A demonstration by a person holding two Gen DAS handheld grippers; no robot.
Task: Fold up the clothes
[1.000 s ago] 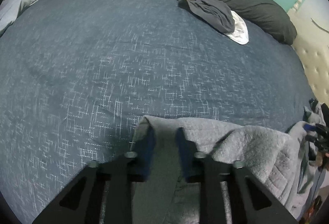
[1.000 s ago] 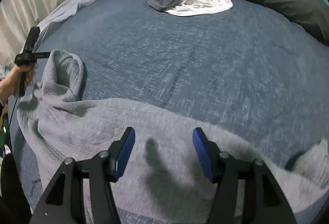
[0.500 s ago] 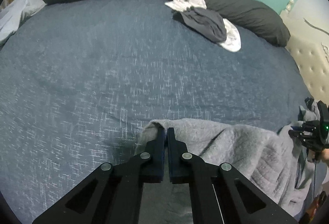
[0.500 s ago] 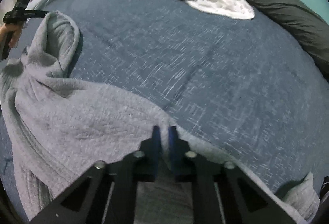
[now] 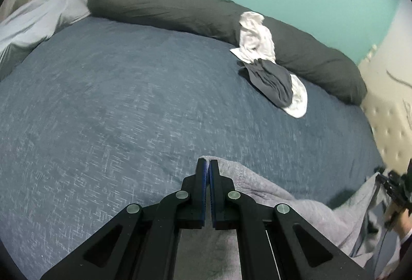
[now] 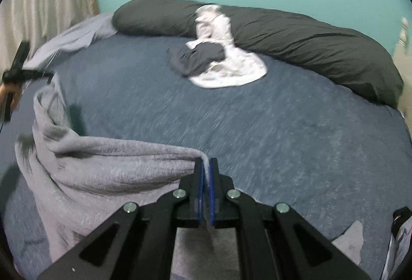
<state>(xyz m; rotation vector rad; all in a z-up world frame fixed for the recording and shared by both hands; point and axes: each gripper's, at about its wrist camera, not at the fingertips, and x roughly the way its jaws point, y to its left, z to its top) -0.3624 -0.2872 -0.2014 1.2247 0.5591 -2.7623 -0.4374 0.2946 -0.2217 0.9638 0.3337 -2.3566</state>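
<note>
Blue bed [image 5: 128, 112]: far clothes pile [image 5: 270, 69], dark bolster [image 5: 167, 2], seemingly unobstructed

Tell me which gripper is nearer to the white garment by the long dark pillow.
Right, though not by much. The right gripper faces the white garment almost straight ahead; from the left gripper it lies farther off, to the right.

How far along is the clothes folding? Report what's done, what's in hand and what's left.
Done: nothing looks folded yet. In hand: the left gripper and right gripper are each shut on an edge of the grey fleece garment, lifting it off the blue bedspread. Left: fold it, then the crumpled white garment and dark garment by the long dark pillow.
</note>
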